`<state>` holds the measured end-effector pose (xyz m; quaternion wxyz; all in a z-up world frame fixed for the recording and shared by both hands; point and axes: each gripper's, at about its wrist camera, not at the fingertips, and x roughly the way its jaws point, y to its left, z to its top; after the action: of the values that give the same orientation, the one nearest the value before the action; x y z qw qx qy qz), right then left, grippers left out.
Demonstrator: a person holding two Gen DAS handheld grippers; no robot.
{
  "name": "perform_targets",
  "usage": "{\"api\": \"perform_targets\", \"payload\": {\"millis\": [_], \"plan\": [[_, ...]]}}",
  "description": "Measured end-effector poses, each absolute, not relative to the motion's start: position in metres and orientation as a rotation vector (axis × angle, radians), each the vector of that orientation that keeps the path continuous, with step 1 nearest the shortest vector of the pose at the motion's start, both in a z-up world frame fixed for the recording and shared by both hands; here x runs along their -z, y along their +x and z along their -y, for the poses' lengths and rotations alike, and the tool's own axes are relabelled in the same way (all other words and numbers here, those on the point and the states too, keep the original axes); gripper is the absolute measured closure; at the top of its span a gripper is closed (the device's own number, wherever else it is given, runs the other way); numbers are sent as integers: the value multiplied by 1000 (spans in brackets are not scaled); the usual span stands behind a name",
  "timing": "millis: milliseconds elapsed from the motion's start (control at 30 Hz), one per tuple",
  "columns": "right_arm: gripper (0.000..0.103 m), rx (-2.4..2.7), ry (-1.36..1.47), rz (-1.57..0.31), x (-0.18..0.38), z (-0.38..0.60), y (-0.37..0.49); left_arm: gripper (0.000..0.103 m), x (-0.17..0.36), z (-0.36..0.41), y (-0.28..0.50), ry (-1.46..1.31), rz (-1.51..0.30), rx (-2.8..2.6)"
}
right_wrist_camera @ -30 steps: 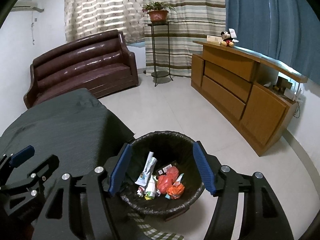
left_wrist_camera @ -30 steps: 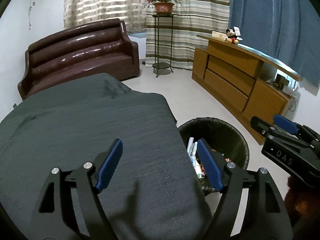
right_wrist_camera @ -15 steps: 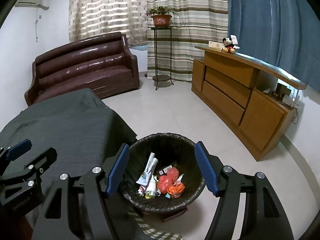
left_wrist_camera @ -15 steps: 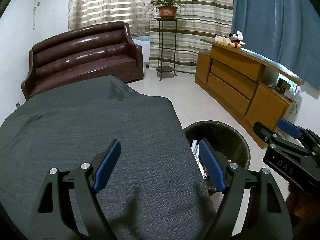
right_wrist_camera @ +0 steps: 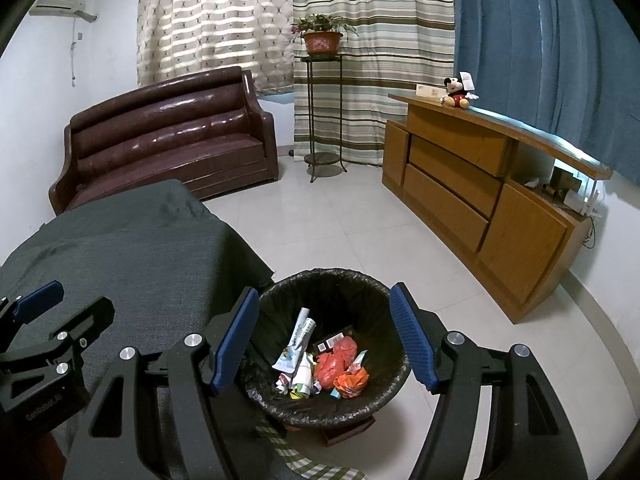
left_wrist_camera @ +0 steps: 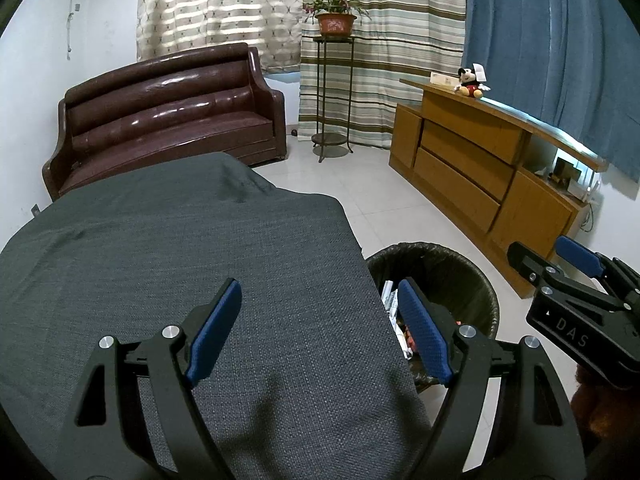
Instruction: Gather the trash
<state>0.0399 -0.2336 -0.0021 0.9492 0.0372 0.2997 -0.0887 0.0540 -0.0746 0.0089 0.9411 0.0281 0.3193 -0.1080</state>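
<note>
The grey-clothed table [left_wrist_camera: 168, 280] is filling the near left of the left wrist view, and no trash is showing on the part of it in sight. Beyond it the brown sofa [left_wrist_camera: 168, 120] is sitting against the far wall, with the wooden sideboard [left_wrist_camera: 480, 168] running along the right and the plant stand [left_wrist_camera: 334, 92] standing between them at the curtains.

The trash bin [right_wrist_camera: 332, 408], lined with a black bag, is standing on the floor just beside the table's right edge. Inside it the collected trash [right_wrist_camera: 320, 364] is lying in a heap: crumpled wrappers, a tube-like packet, red and orange plastic.

Over the last second both views have been pulling up and back a little: the room is sitting lower in the pictures, and the bin is looking slightly smaller between the right fingers. Nothing in the bin has shifted. I judge this to mean the drop is already done and the hands are retreating, so the task is looking close to finished, or paused before a search for more litter.

The left gripper [left_wrist_camera: 320, 328] is hovering over the cloth with its fingers spread and nothing between them. The right gripper [right_wrist_camera: 324, 340] is hanging above the bin, likewise spread wide and empty.
</note>
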Motion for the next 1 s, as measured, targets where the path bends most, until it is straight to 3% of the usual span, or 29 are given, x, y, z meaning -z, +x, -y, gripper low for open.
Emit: {"api": "perform_targets", "payload": {"millis": [1000], "plan": [[36,180,73,-614,3,234,39,22,-21,79,51,60,-601,210]]}}
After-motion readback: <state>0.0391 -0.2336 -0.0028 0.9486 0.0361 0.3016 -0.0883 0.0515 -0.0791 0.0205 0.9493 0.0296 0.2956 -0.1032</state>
